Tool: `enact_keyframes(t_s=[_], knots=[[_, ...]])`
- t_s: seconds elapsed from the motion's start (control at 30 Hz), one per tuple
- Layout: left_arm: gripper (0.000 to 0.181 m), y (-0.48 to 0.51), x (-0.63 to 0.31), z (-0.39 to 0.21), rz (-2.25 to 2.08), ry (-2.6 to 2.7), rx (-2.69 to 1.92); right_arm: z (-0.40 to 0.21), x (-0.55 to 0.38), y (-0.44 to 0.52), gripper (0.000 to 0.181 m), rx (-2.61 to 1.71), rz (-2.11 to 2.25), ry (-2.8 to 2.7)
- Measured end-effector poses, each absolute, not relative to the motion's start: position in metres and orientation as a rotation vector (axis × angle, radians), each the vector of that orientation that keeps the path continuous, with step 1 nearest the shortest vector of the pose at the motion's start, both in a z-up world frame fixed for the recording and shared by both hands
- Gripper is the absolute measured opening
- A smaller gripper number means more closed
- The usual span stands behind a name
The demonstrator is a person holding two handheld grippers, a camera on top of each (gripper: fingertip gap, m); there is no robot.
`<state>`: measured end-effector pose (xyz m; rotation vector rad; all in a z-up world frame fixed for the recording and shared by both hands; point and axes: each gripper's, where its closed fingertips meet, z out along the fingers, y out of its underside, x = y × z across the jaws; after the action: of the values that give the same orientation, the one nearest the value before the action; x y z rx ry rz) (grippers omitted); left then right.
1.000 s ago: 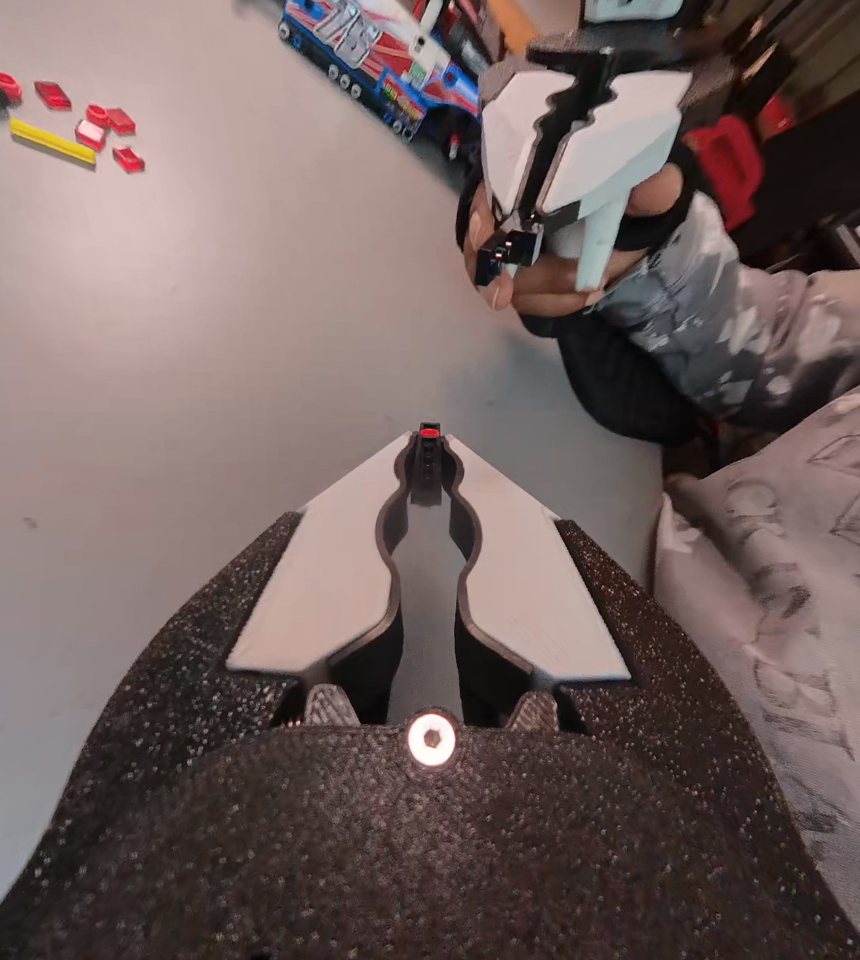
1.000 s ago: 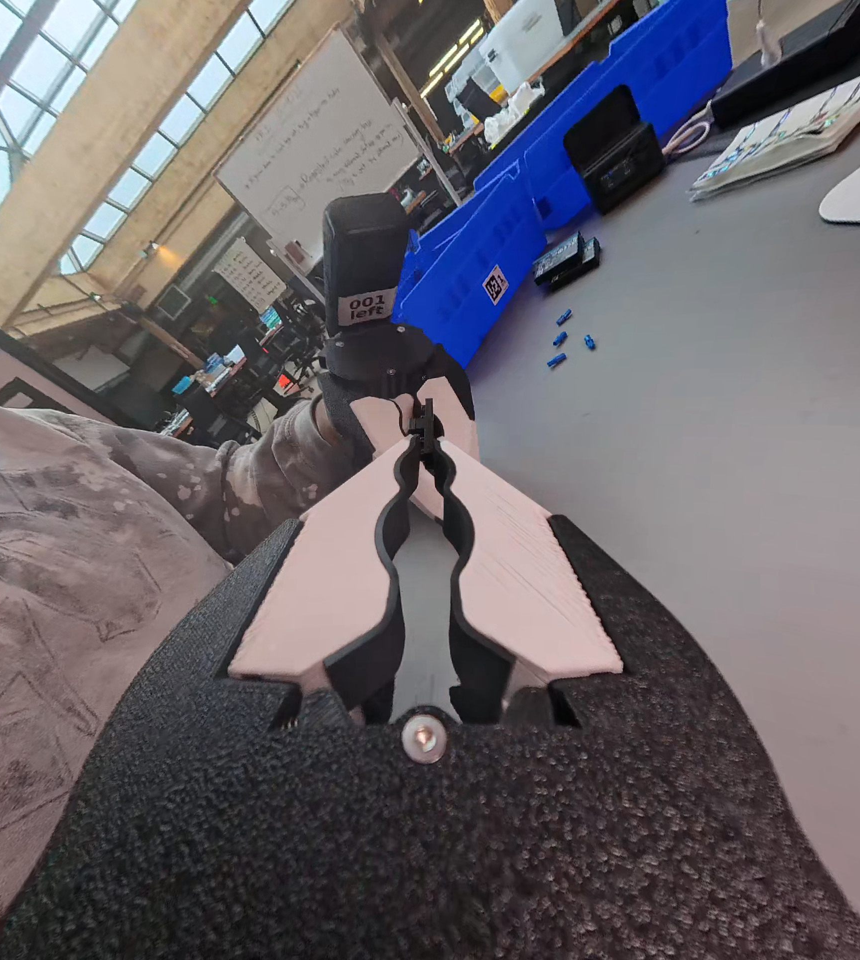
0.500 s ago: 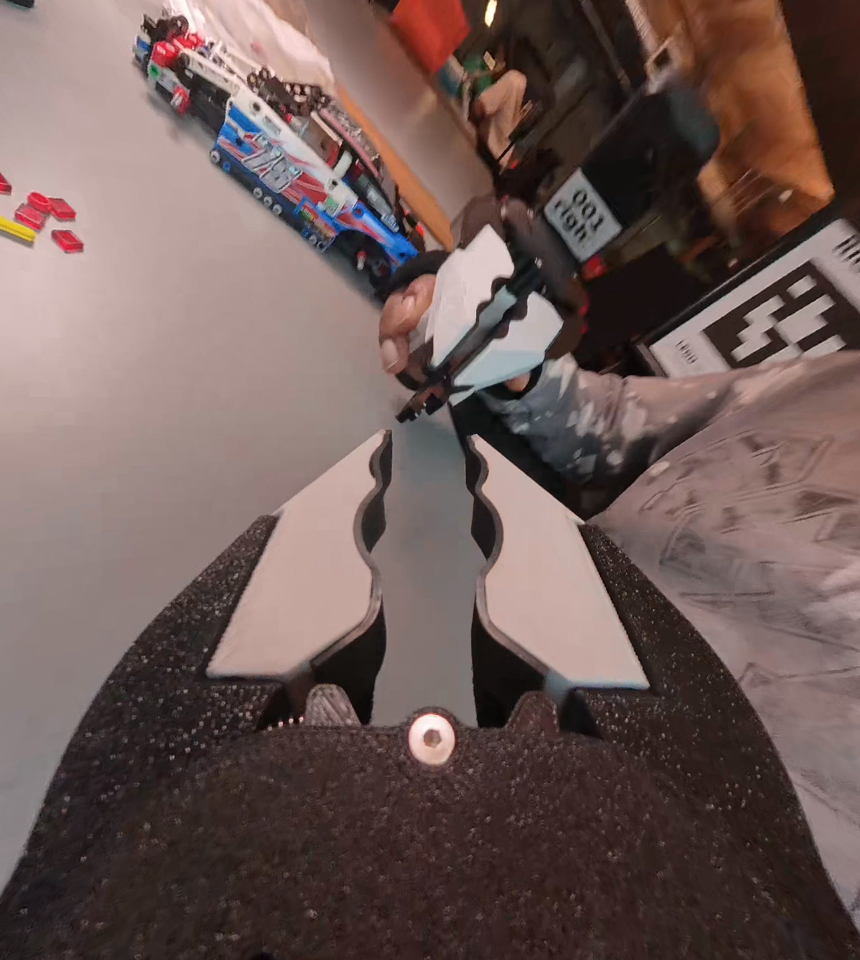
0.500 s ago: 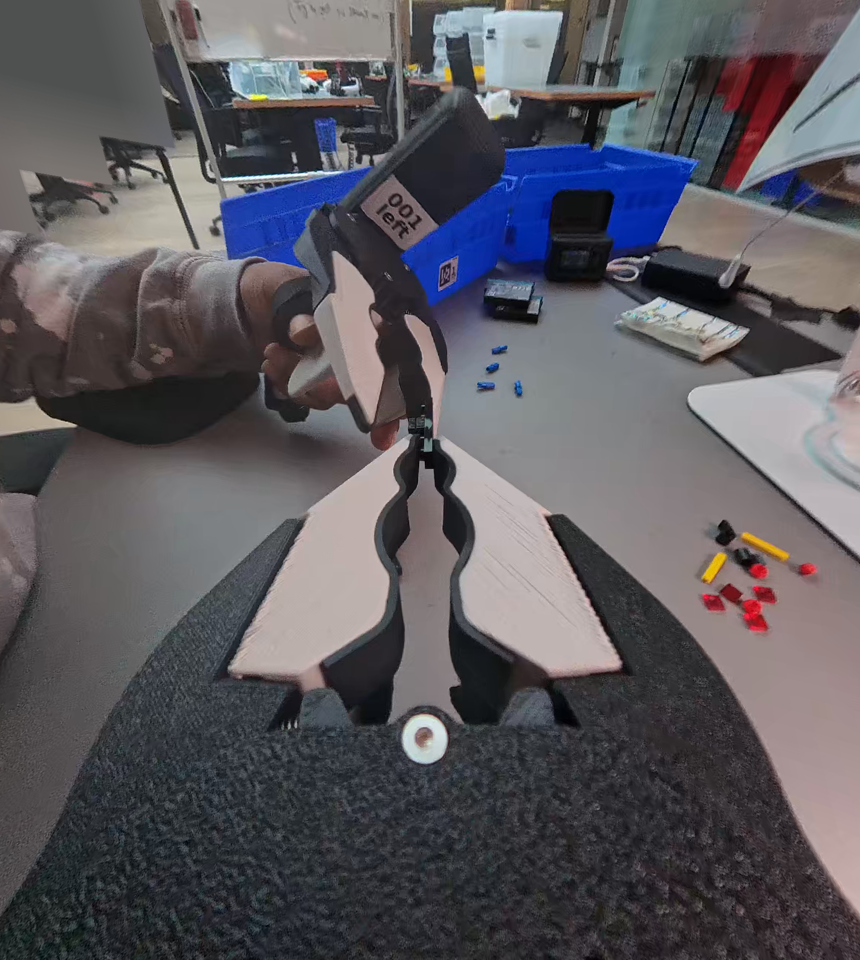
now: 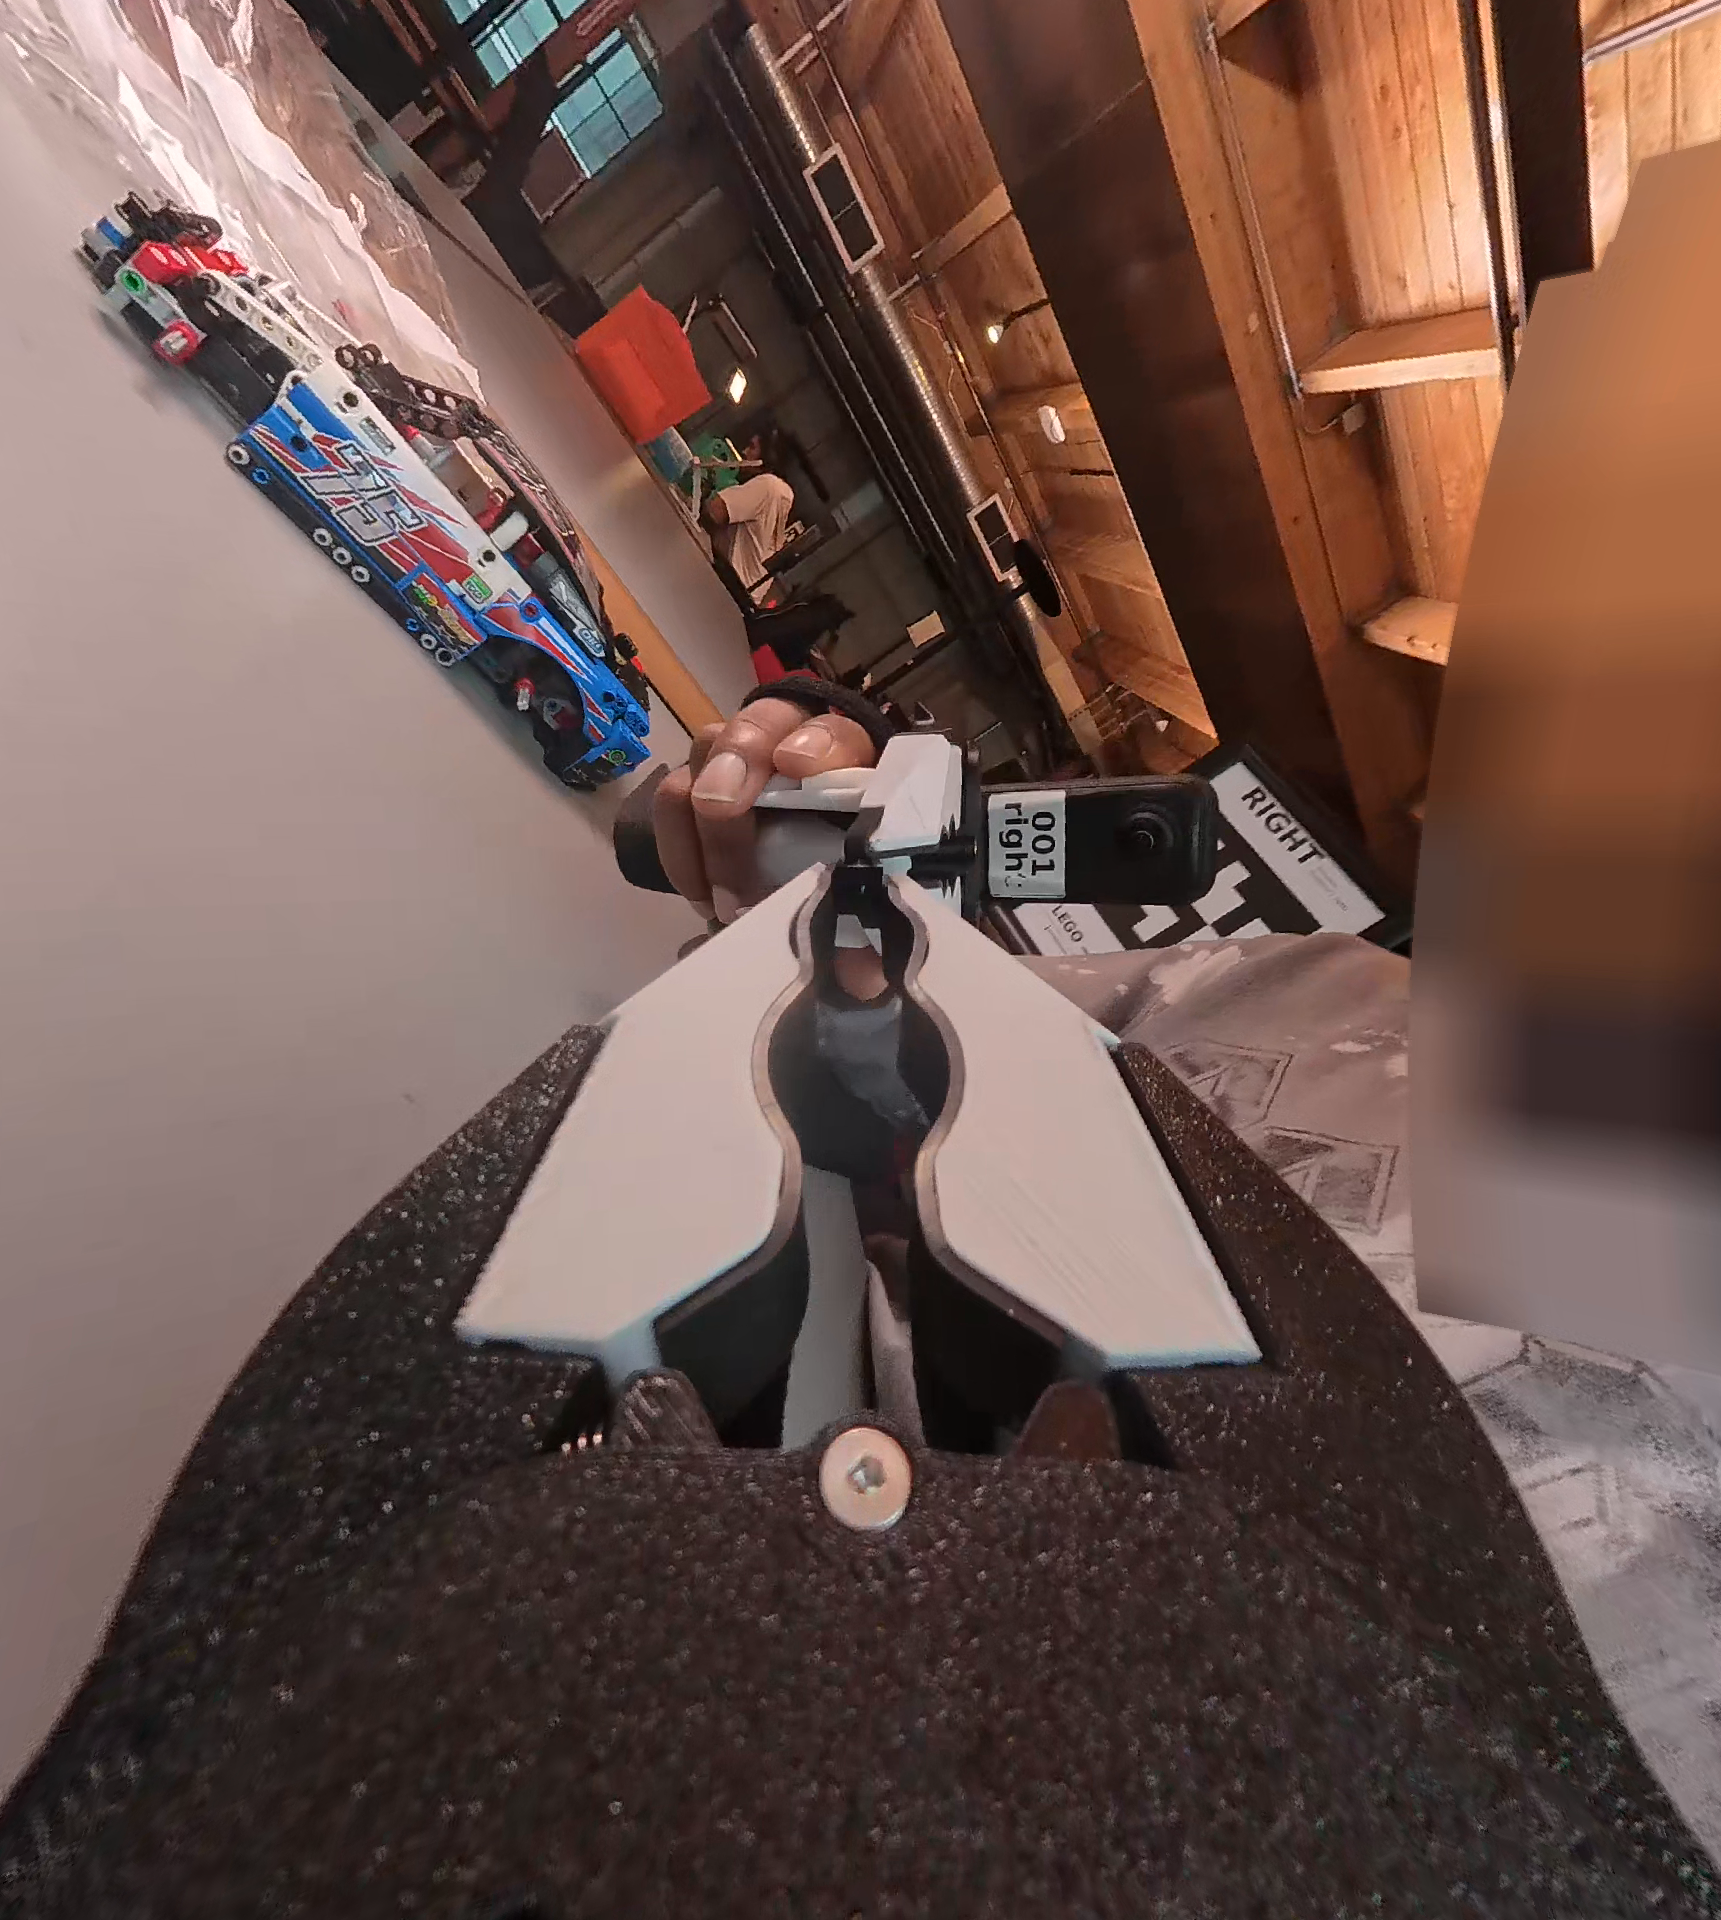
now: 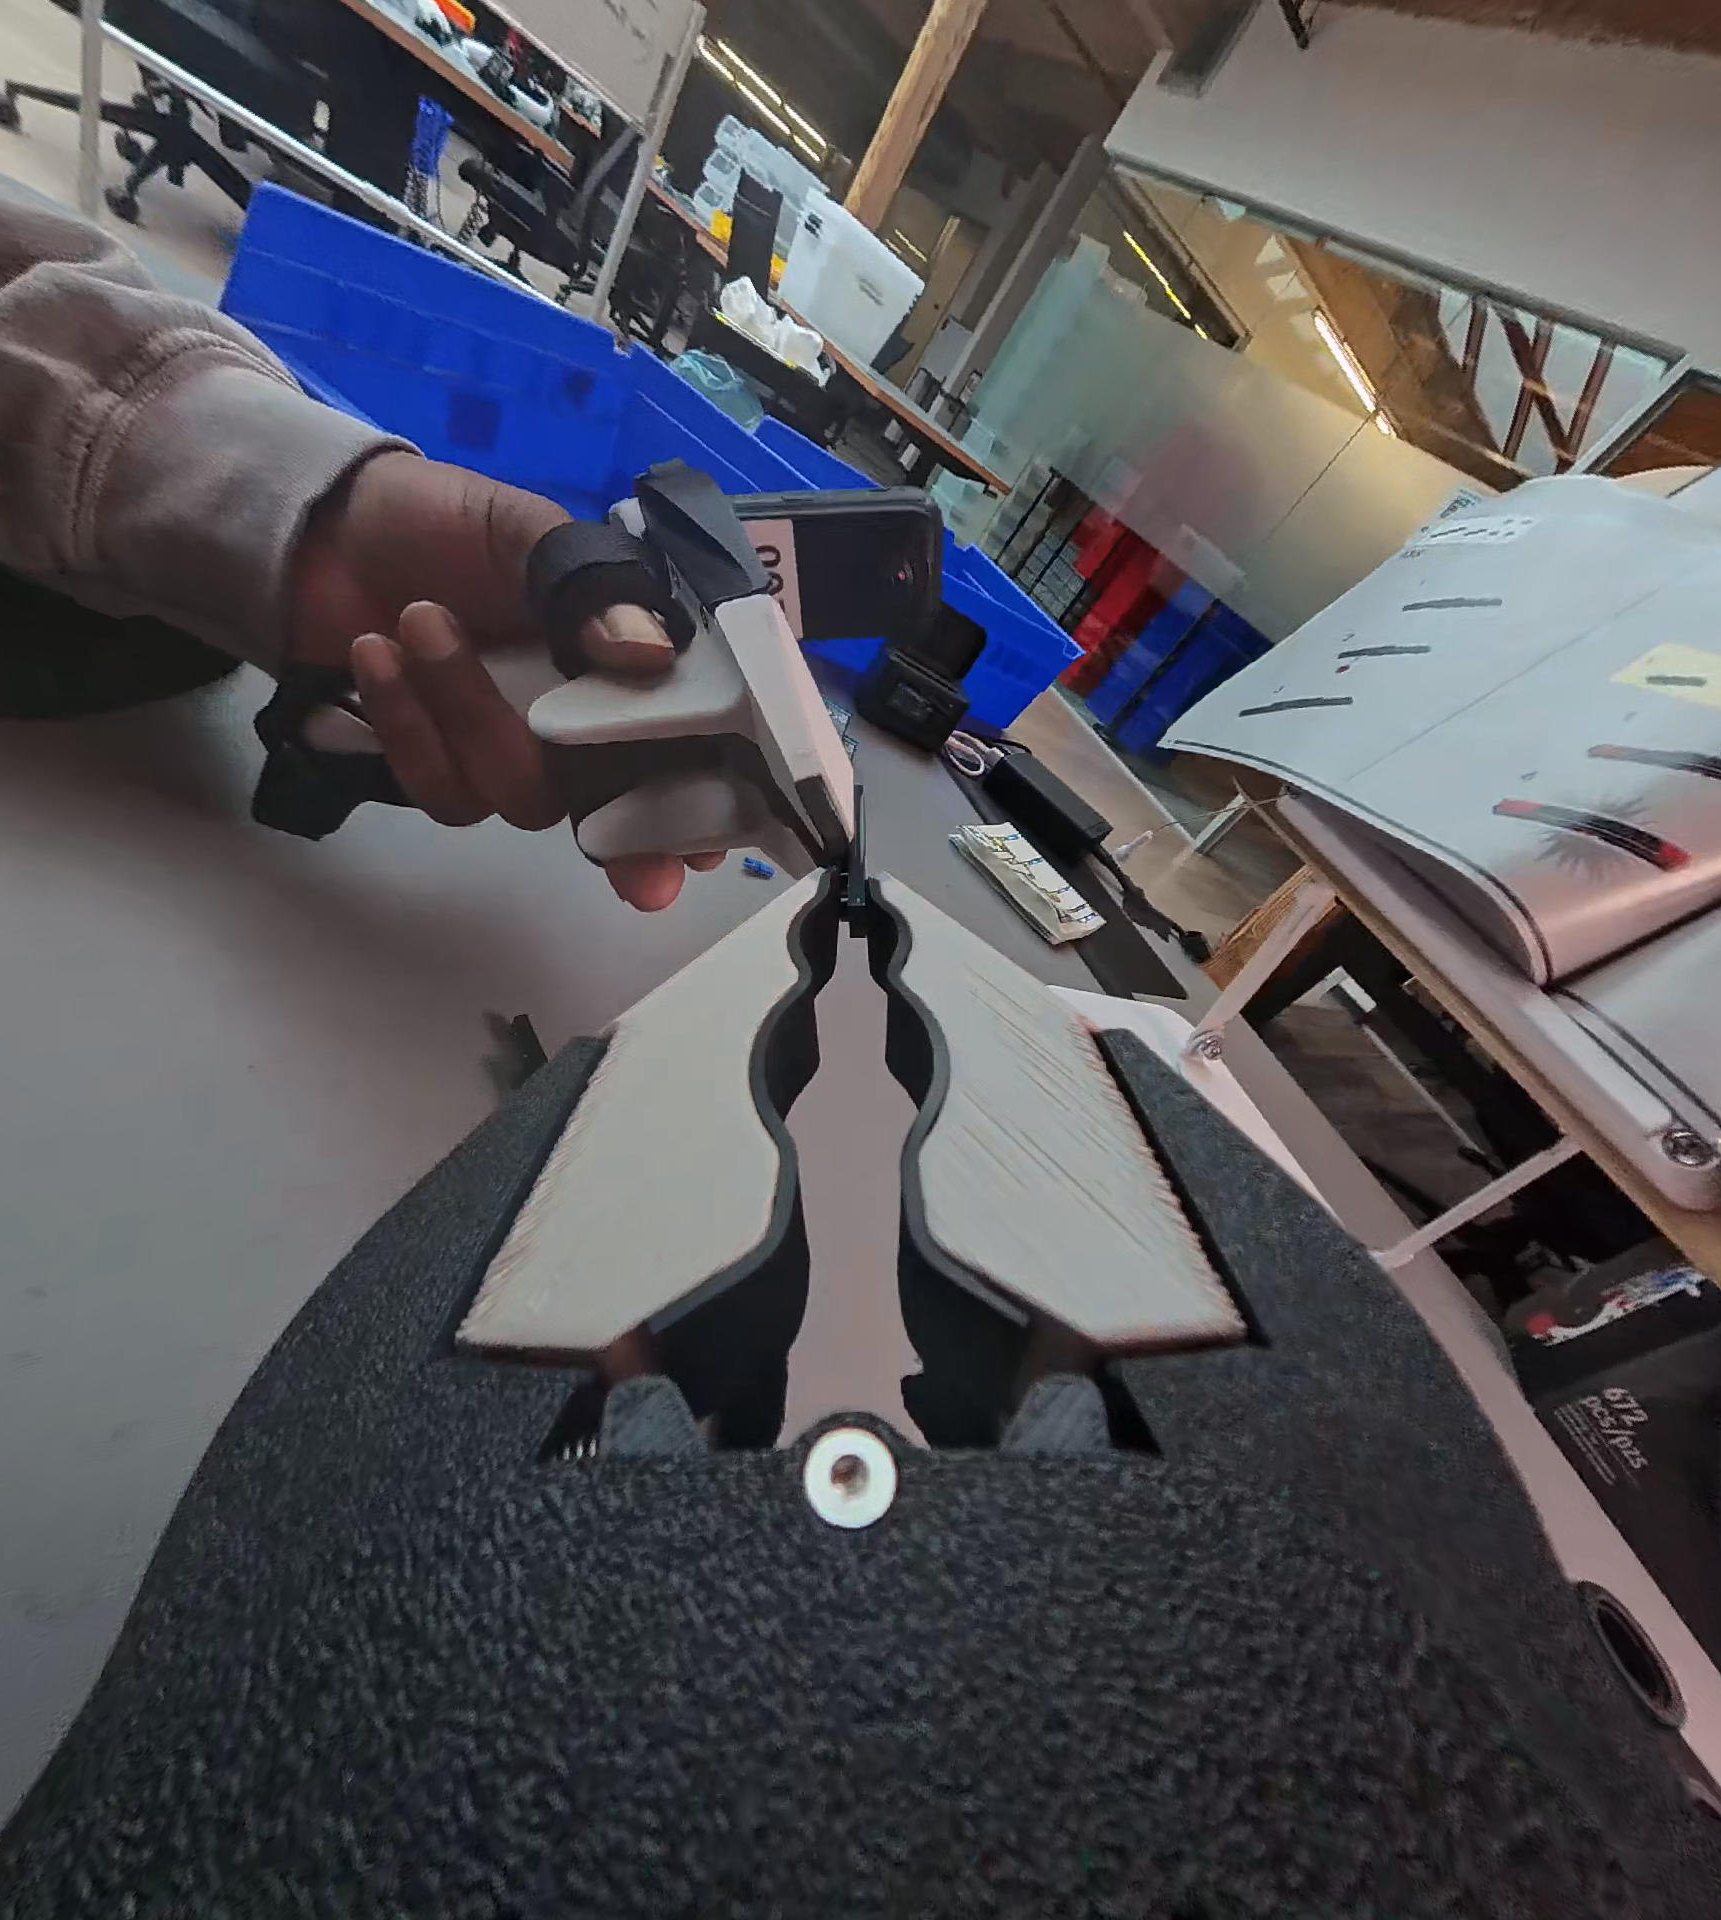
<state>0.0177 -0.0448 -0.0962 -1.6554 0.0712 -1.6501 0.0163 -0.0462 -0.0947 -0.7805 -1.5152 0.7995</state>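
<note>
Jaws of the left gripper (image 5: 861,902) are standing almost closed, and we are seeing a small black part (image 5: 857,891) pinched at their very tips. The right gripper (image 6: 854,906) is closing its jaws to a thin slit on that same part, so both tools are meeting tip to tip above the grey table (image 5: 108,935). We cannot tell the part's shape; it is too small.

In the left wrist view, a hand (image 5: 731,800) is gripping the right tool's white handle, and a black camera (image 5: 1136,836) with a white printed label is sitting on top of it. Behind that, a black-and-white marker board (image 5: 1271,873) is leaning, bearing some lettering. 1 toy truck (image 5: 399,520), blue, white and red with printed decals, is lying well apart on the table.

In the right wrist view, the other hand (image 6: 451,665) is squeezing the left tool's trigger. Blue bins (image 6: 482,364) are standing behind it, and an open printed booklet (image 6: 1562,707) is resting on a stand to the right.
</note>
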Motion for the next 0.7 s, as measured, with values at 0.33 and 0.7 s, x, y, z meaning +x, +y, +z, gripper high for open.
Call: enact_keyframes(t_s=[0.33,0.7], knots=[[0.005,-0.053,0.027,-0.116,-1.126,0.479,-1.828,-0.055,0.035,-0.006,0.004,-1.084,1.306,-1.238],[0.006,-0.034,0.008,-0.140,-0.877,0.454,-1.908,-0.194,0.038,-0.014,0.005,-1.657,1.057,-1.813]])
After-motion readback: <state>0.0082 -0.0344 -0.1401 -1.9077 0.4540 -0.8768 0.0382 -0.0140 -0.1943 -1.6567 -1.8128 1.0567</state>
